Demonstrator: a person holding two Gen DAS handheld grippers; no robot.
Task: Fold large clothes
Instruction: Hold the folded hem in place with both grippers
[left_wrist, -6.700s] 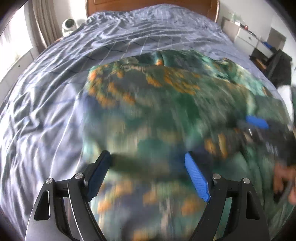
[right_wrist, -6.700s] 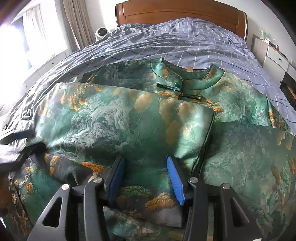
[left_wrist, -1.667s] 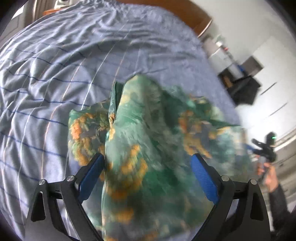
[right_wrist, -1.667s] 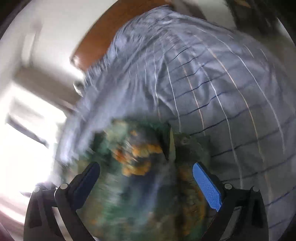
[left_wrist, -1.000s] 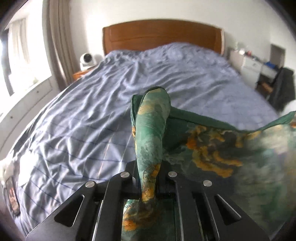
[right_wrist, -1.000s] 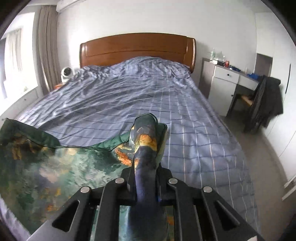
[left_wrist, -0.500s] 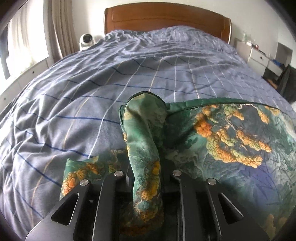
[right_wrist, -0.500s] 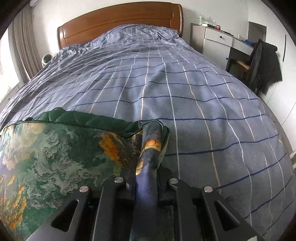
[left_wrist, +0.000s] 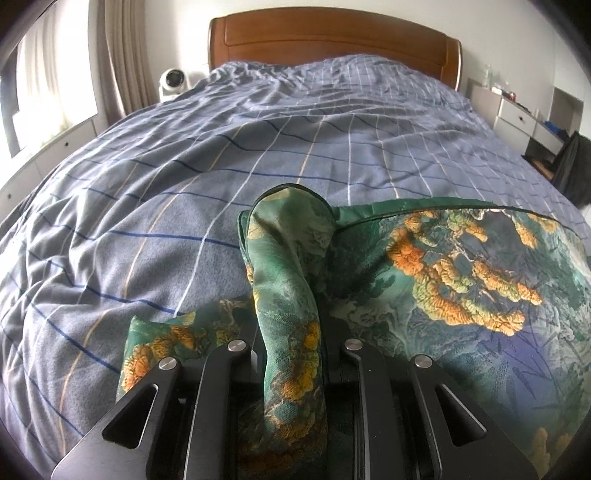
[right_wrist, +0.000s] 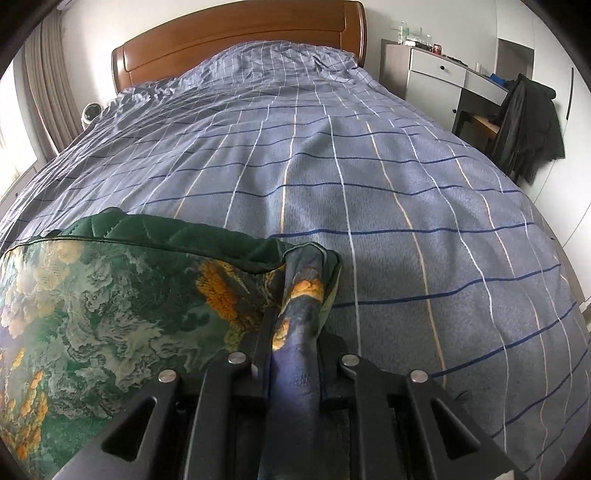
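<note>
Bed (left_wrist: 332, 122) under me, fold half made.
Left tool (left_wrist: 291, 354) and right tool (right_wrist: 291, 354) each pinch a garment (left_wrist: 461, 266) corner, edge toward 12 o'clock; laying down remains.

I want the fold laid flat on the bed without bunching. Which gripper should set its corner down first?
Probably left: the left gripper, shut on the green garment, already has fabric resting on the bedspread beside it. The right gripper holds its corner raised.

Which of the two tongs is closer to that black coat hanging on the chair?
Right. The right tongs have the black coat nearby on their right; the left tongs see it farther off.
</note>
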